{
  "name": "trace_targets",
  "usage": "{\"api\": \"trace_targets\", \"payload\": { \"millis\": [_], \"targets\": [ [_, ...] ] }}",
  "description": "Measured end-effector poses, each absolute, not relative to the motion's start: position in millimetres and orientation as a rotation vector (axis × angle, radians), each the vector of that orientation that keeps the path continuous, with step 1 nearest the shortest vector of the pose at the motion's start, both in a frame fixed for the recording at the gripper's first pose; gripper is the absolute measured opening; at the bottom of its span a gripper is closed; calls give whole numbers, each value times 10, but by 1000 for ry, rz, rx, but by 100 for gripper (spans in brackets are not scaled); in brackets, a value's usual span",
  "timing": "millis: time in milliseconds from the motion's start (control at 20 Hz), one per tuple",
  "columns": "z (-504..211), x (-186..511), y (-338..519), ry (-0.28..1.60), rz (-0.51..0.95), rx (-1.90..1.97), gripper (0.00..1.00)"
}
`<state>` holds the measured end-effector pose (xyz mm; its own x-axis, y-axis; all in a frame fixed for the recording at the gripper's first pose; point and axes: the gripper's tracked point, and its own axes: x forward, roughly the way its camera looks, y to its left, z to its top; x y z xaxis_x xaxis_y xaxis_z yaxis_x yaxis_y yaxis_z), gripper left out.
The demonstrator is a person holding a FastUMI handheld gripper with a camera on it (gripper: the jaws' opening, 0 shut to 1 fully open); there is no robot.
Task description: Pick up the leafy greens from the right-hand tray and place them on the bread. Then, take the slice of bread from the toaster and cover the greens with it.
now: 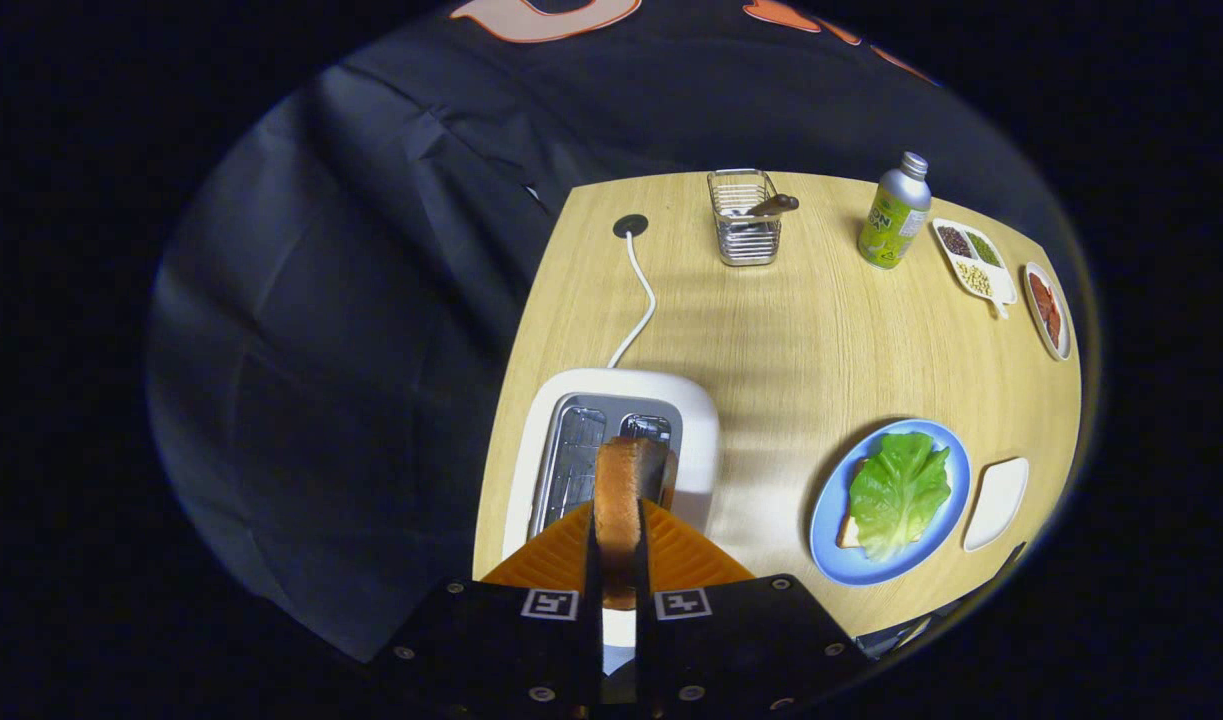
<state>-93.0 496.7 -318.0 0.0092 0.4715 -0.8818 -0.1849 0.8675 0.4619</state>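
- The gripper (618, 520) is clamped on a slice of bread (619, 500): both orange fingers (561, 555) press on its flat sides, and the slice stands on edge between them with its brown crust facing up.
- The held slice sits above the white toaster (611, 450), over the right-hand slot; I cannot tell whether its lower edge is still inside the slot.
- A white cord (639, 300) runs from the back of the toaster toward 12 o'clock and ends at a round black hole (630, 225) in the wooden table (791, 340).
- At about 3 o'clock from the fingers lies a blue plate (833, 555), well apart from the toaster.
- On the plate the leafy greens (899, 492) lie spread over another slice of bread (848, 533), of which just a corner shows at the leaf's lower left.
- Just beside the plate, at its 3 o'clock, is a small white tray (996, 503).
- Far beyond the fingers, at about 1 o'clock, stands a wire basket (744, 230) with a brown-handled thing sticking out.
- To the right of the basket stands a metal bottle (896, 212).
- Beside the bottle is a white divided dish (974, 262) of small dry foods, then an oval dish (1048, 310) holding something red.
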Motion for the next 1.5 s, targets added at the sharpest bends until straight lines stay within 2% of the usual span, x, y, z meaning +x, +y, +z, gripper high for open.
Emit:
{"api": "trace_targets", "payload": {
  "millis": [300,550,1000,1500],
  "targets": [
    [-2597,-756,4579,1407,619,521,12],
    [-2429,-579,4021,1344,604,599,12],
    [-2746,-642,3411,1344,579,680,12],
    [-3602,-899,2892,1451,485,723,11]
  ]
}}
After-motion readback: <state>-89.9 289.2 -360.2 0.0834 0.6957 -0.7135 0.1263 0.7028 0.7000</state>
